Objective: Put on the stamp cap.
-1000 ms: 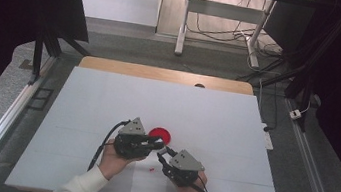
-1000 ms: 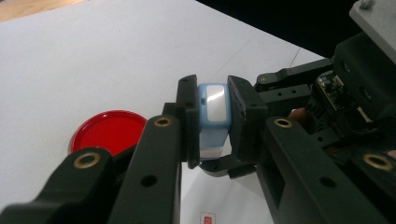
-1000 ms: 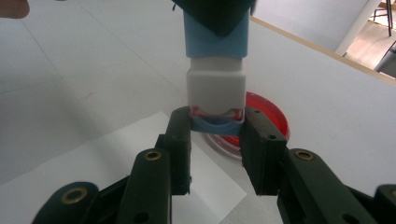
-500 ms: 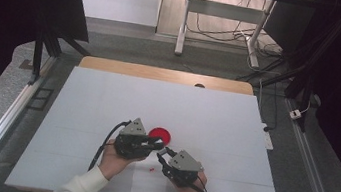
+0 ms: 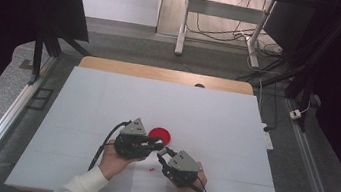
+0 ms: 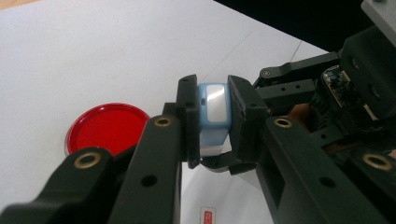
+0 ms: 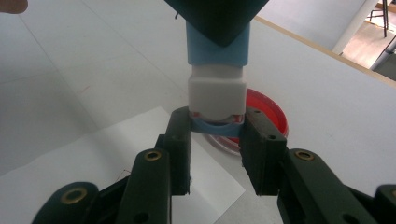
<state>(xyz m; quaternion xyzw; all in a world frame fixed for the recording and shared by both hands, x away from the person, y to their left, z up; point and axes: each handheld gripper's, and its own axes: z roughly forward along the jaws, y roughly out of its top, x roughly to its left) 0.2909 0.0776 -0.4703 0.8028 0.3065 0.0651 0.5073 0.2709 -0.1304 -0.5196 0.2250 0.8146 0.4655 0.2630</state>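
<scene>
We're holding the small light-blue and white plastic block (image 6: pixel 213 109) between both sets of tongs, just above the desk (image 5: pixel 107 102), near its front edge. The left tongs (image 6: pixel 212 116) are pinching the blue end of the block from the sides. The right tongs (image 7: pixel 217 140) are closing around the blue rim at the white end; the jaws look to be touching it, so we're reading that as a pinch too.

Compared with a second ago, almost nothing is changing: both grippers are sitting in the same spot in the high view, tips meeting beside the round red plastic lid (image 5: pixel 159 135). So we're reading this as a steady two-handed hold, likely a pull-apart or twist of the white cap off the blue body, not a carry. No gap is opening between the two parts yet.

The red lid is lying flat on the desk just behind the block, not touched. A sheet of white paper (image 5: pixel 148 184) is lying under the grippers, with a tiny red bit (image 5: pixel 151 168) on it; too small to tell what.

Risk as we're judging it: the right grip is shallow, on the rim only, and could be slipping off under pull.
</scene>
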